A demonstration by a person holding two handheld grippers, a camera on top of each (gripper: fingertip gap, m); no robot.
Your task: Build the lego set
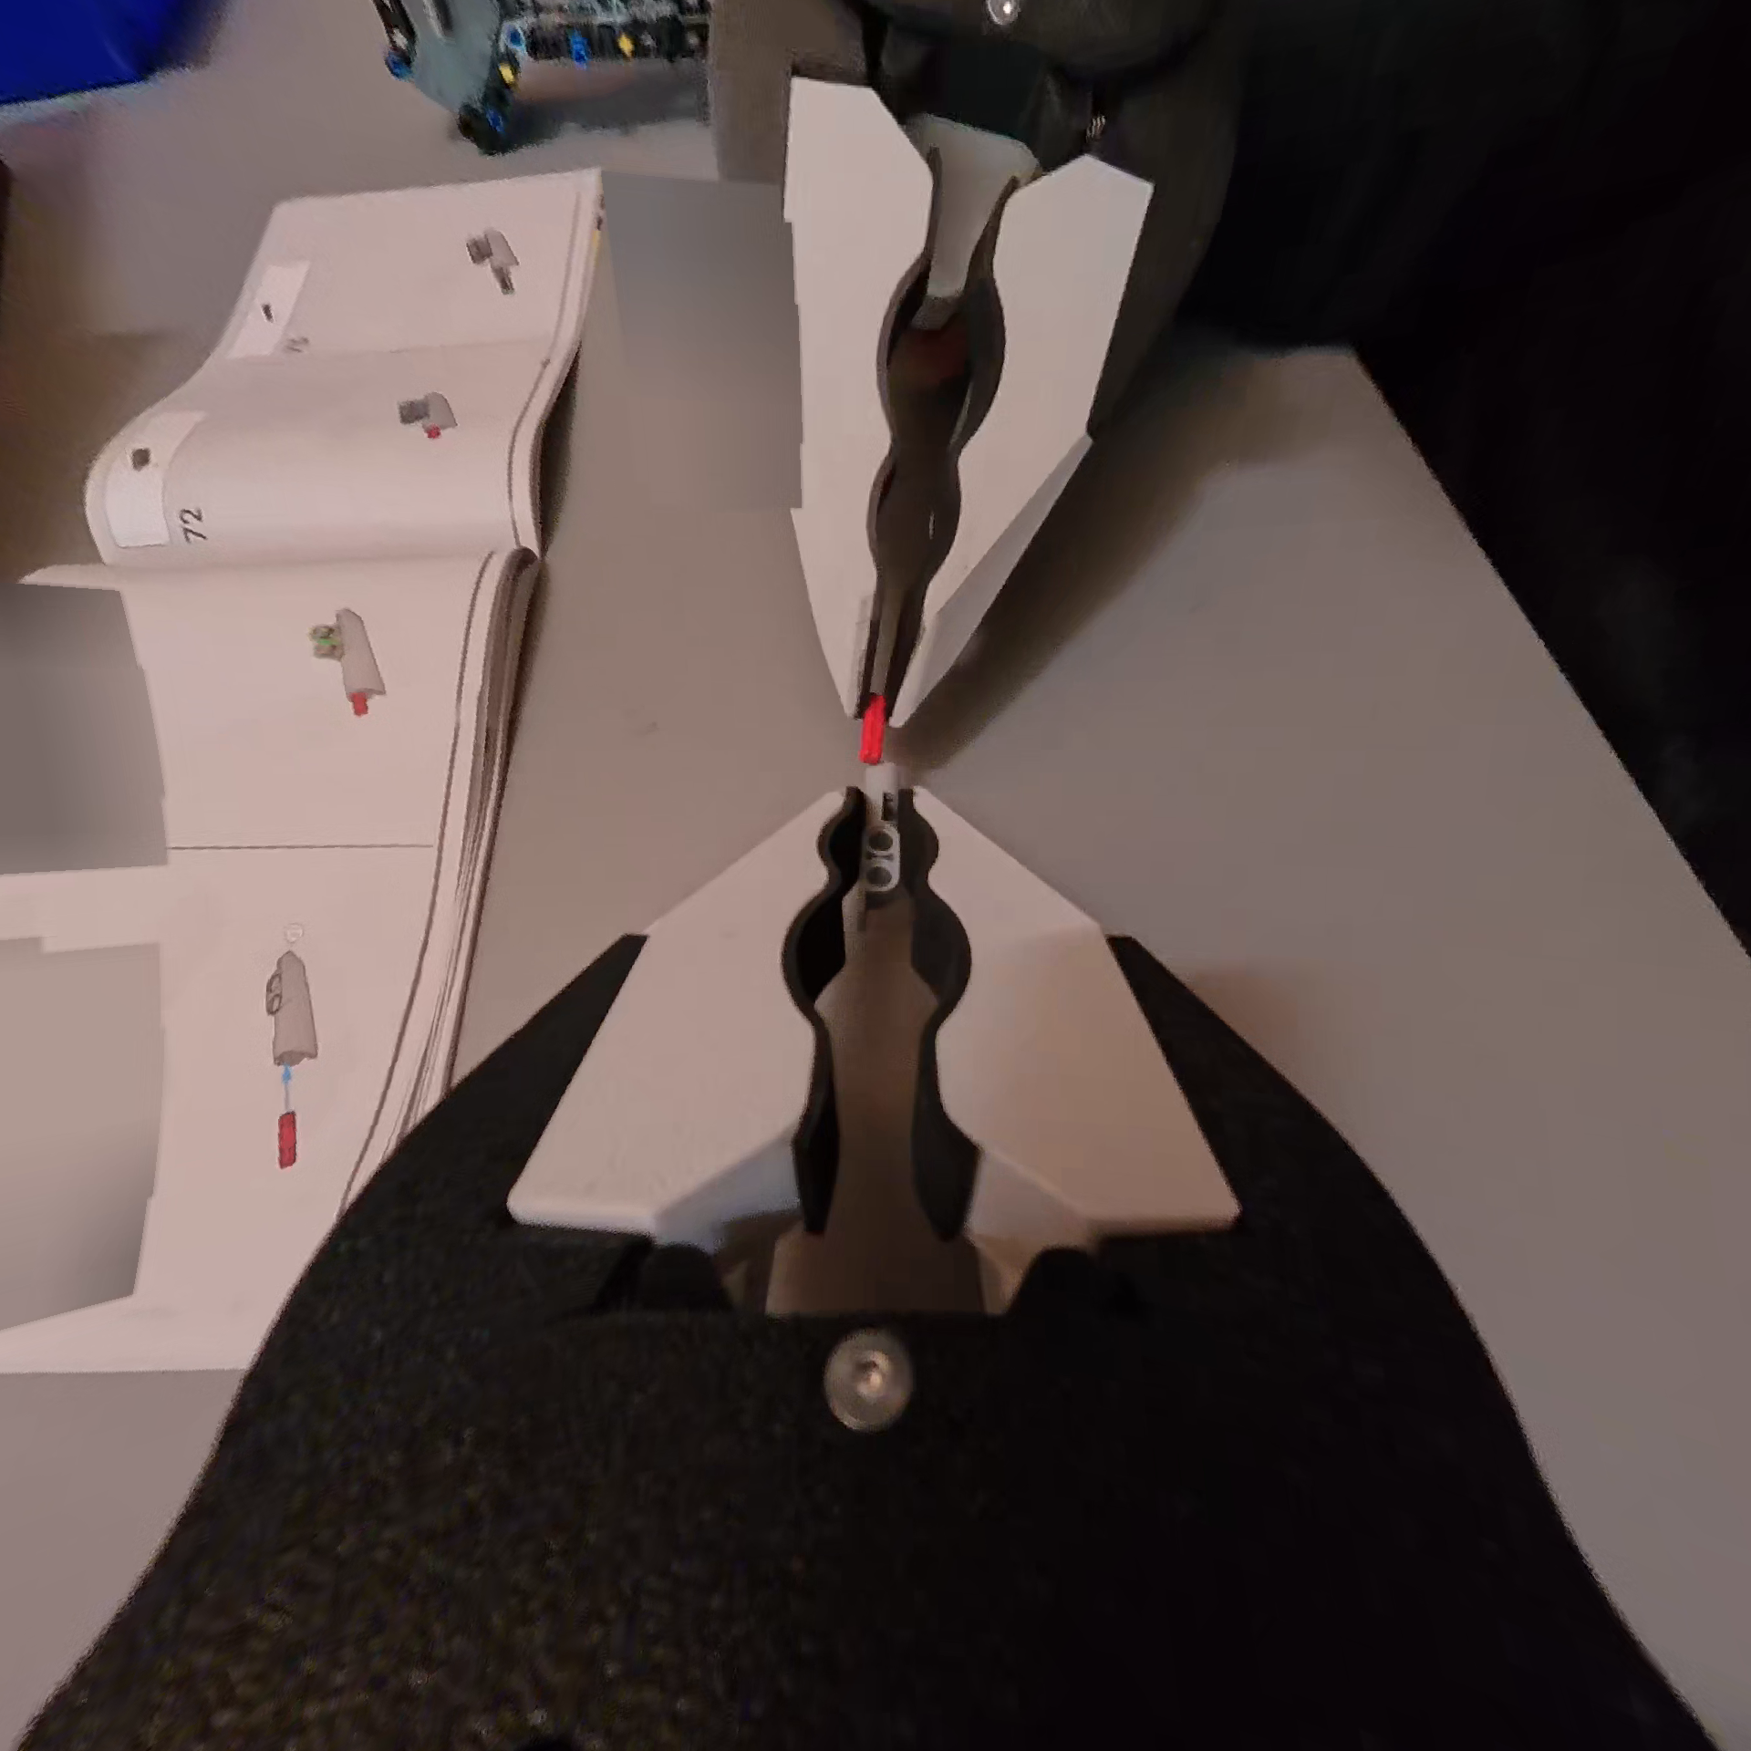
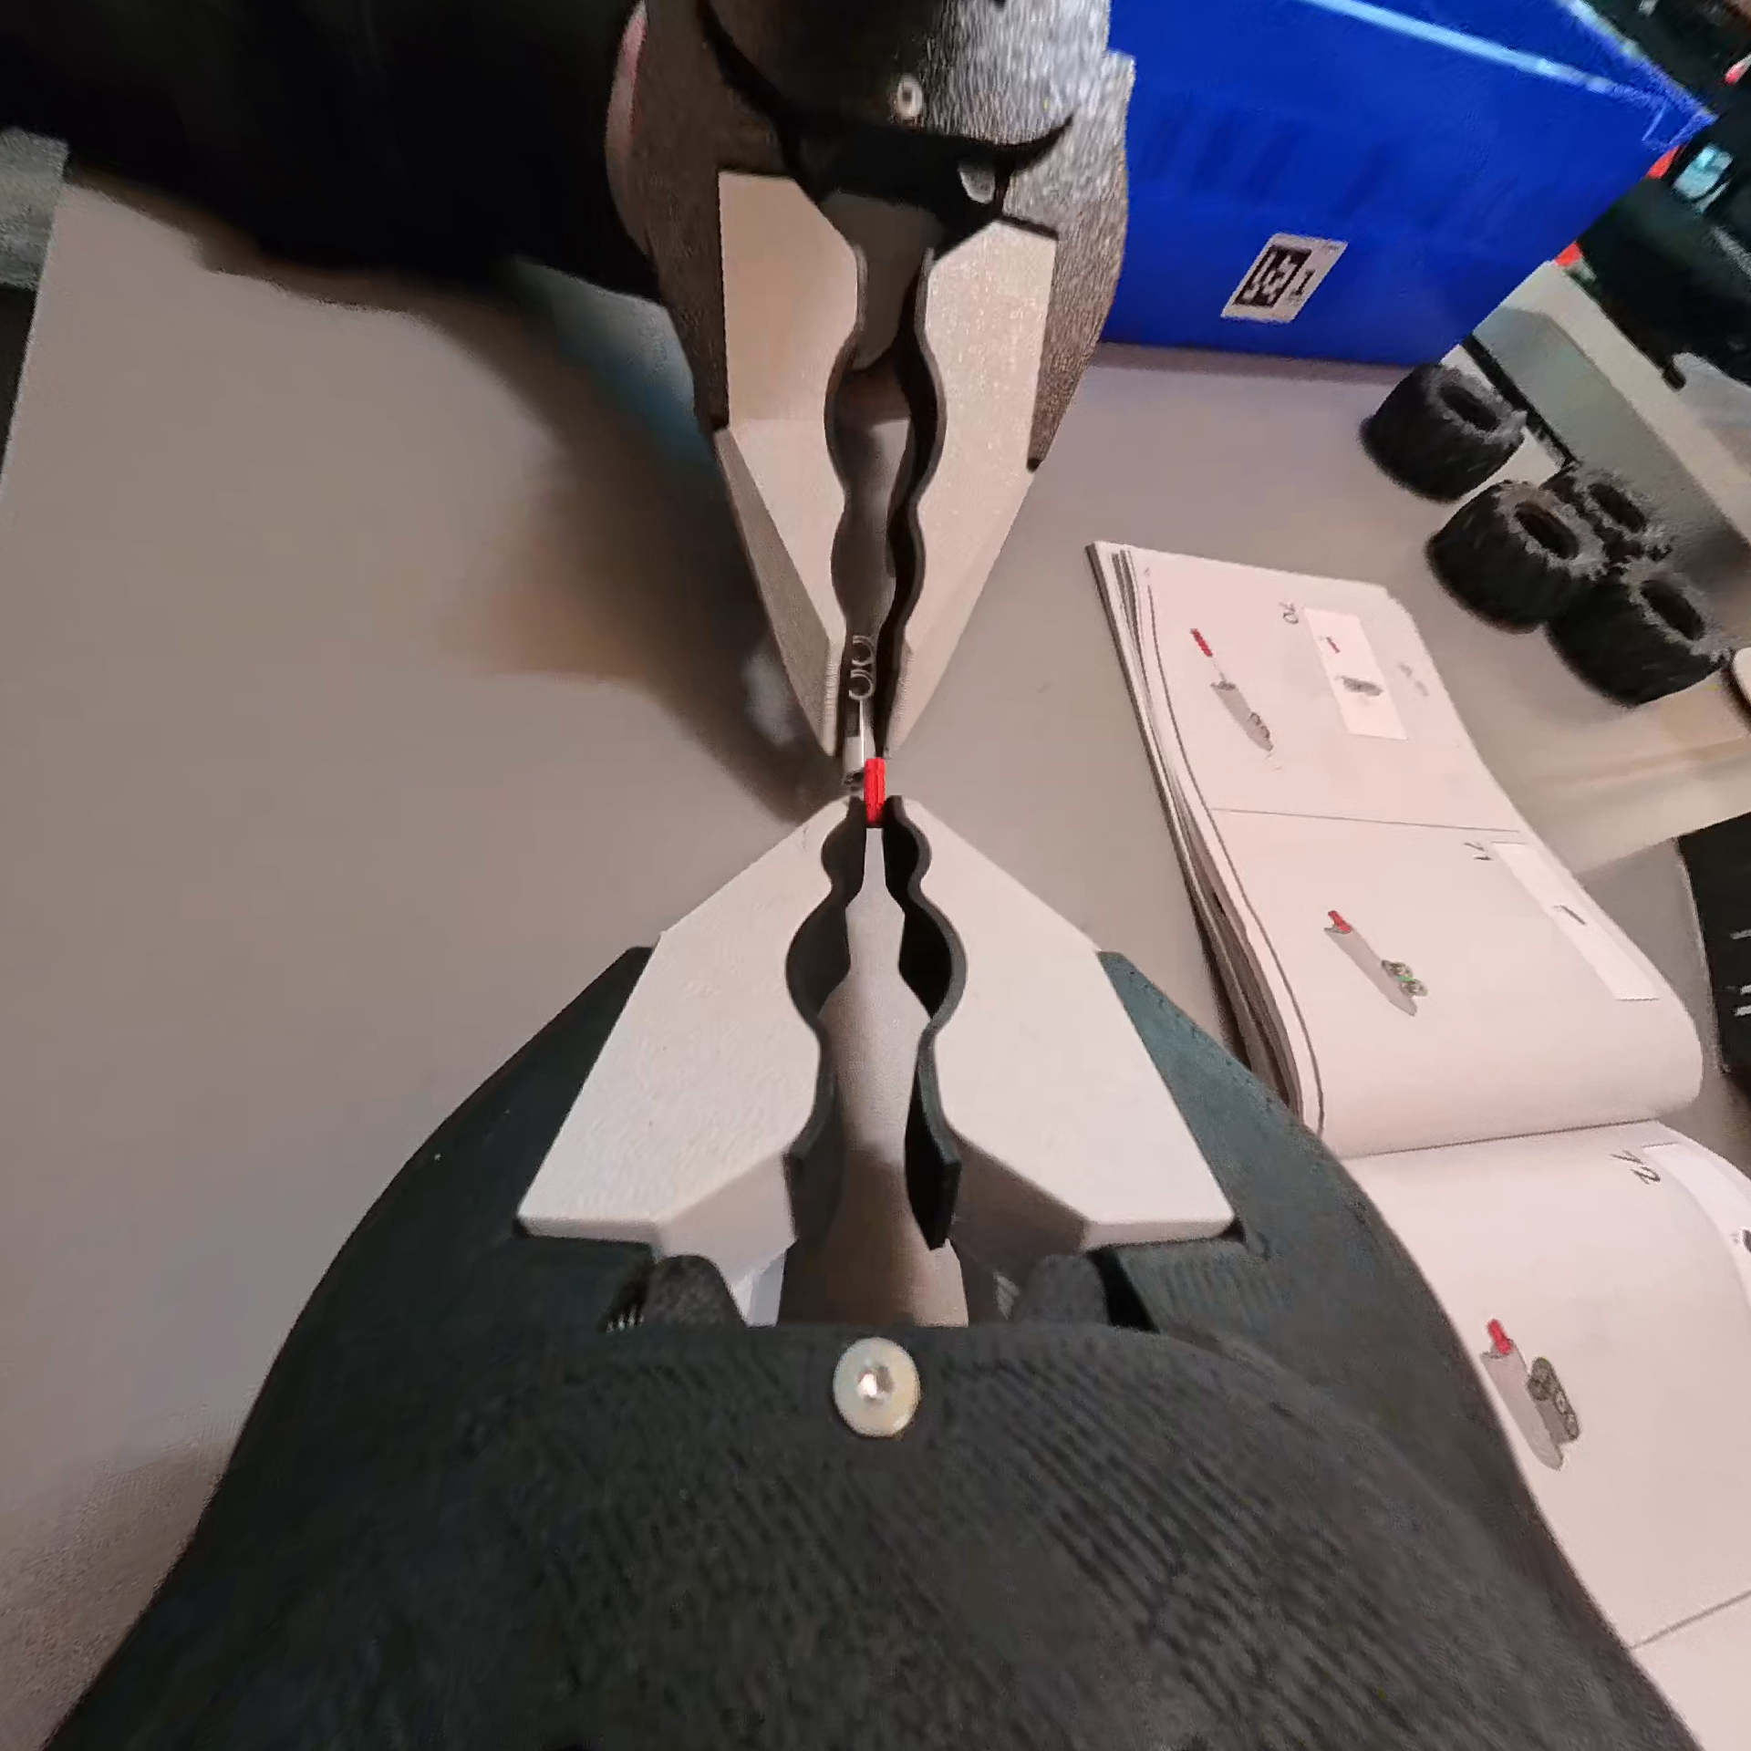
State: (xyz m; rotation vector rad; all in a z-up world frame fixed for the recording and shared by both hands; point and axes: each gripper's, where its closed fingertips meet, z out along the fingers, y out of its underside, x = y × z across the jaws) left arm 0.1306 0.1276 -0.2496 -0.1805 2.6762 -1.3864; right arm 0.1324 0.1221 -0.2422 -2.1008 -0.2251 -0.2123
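I'm starting at the left of my left wrist view, where the instruction booklet lies open on the grey table, its pages curling up at the spine. Beyond it, at the table's far edge, sits a partly built dark model with blue and yellow pins, a blue bin at the far left corner. Centre now: my left gripper is pinched narrow on a small white piece with round holes, its end poking out past the tips. Facing it tip to tip comes my right gripper, clamped tight on a red pin, which sticks out toward the white piece. A sliver of gap shows between pin and piece from here.

Over to the right wrist view: the red pin sits squeezed in my right gripper, its free end right beside the open end of the white piece in the left gripper; whether it touches, I cannot tell. Further right the booklet lies open, then four black knobbly tyres clustered near the table's right edge, the blue bin behind.
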